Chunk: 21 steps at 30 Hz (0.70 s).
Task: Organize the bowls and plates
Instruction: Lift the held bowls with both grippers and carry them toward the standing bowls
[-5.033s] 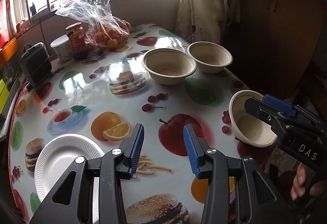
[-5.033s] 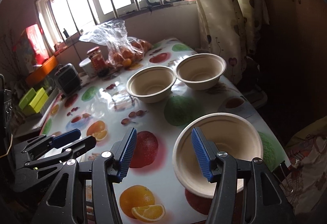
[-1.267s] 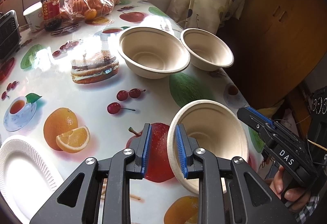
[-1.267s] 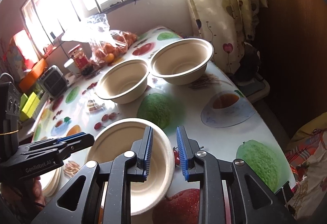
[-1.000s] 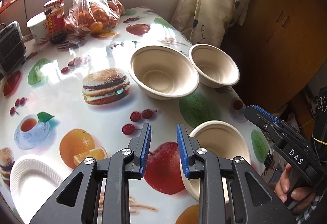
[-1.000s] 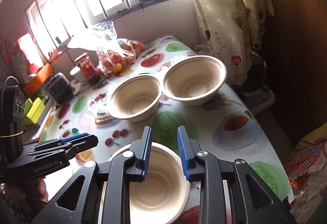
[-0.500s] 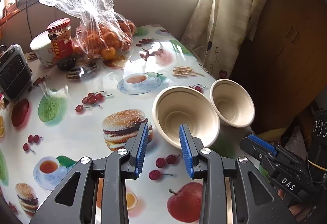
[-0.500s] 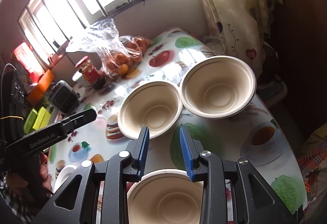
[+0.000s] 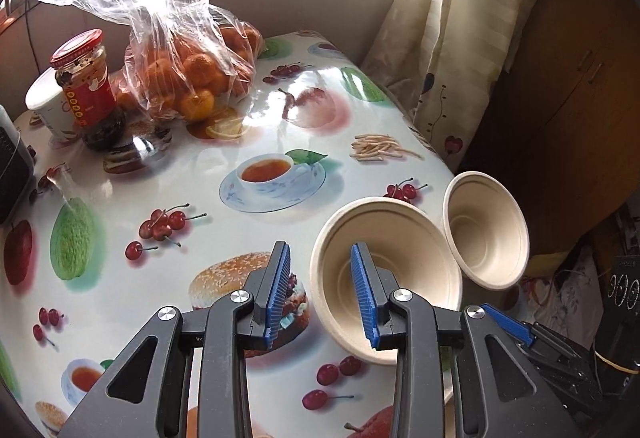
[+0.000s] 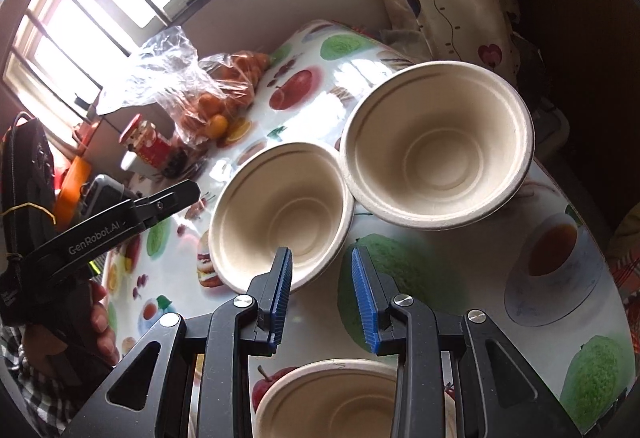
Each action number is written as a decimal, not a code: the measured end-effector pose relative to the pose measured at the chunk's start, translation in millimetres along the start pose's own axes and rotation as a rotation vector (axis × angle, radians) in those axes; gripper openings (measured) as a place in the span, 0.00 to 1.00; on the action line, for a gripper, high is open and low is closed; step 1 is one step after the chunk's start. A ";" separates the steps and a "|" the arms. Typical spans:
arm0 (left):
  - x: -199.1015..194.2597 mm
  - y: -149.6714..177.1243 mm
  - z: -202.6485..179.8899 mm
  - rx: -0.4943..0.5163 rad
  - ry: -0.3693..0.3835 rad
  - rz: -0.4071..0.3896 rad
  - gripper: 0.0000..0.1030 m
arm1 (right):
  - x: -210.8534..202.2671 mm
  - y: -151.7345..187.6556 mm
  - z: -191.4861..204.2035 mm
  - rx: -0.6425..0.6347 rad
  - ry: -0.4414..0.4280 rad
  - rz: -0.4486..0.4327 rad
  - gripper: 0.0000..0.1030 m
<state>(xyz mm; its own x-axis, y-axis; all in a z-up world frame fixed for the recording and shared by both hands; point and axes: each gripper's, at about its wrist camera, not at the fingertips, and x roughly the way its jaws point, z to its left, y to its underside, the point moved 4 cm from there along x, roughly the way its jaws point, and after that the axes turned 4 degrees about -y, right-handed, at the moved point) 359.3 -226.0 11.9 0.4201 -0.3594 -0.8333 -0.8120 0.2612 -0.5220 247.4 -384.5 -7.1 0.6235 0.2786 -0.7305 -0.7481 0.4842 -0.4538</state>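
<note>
Three beige paper bowls stand on the fruit-print table (image 9: 160,178). In the left wrist view my left gripper (image 9: 320,294) is open, and the left rim of the middle bowl (image 9: 400,258) shows between its blue pads, not pinched. The far bowl (image 9: 488,230) sits by the table's right edge. In the right wrist view my right gripper (image 10: 320,294) is open, hovering just short of the middle bowl (image 10: 280,214); the far bowl (image 10: 436,150) touches it. The near bowl (image 10: 332,398) lies under the right gripper. My left gripper (image 10: 188,198) hangs beside the middle bowl's left side.
A plastic bag of oranges (image 9: 188,78), a red-lidded jar (image 9: 86,86) and a white cup (image 9: 44,106) stand at the back left. A curtain (image 9: 440,38) and dark cabinet lie beyond the right edge. A hand (image 10: 100,322) holds the left gripper.
Both grippers left the near bowl's rim and moved forward to the middle bowl. Their jaws stand slightly wider than a second ago. The right gripper rolled and tilted down.
</note>
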 end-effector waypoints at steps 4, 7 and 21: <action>9.9 -2.2 2.5 -0.016 0.009 0.020 0.32 | 6.0 -1.3 -1.8 0.007 -0.006 0.009 0.29; 14.8 -0.9 0.9 -0.013 0.014 0.032 0.32 | 9.5 -2.4 -1.9 0.016 -0.013 0.012 0.29; 27.1 5.8 -3.3 -0.002 0.017 0.062 0.19 | 19.6 1.7 -3.0 0.036 -0.021 0.036 0.20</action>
<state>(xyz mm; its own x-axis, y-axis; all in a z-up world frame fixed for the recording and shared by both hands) 364.6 -237.2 -13.0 0.3619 -0.3577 -0.8609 -0.8371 0.2816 -0.4690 257.6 -380.7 -23.7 0.6014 0.3138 -0.7348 -0.7617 0.5028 -0.4087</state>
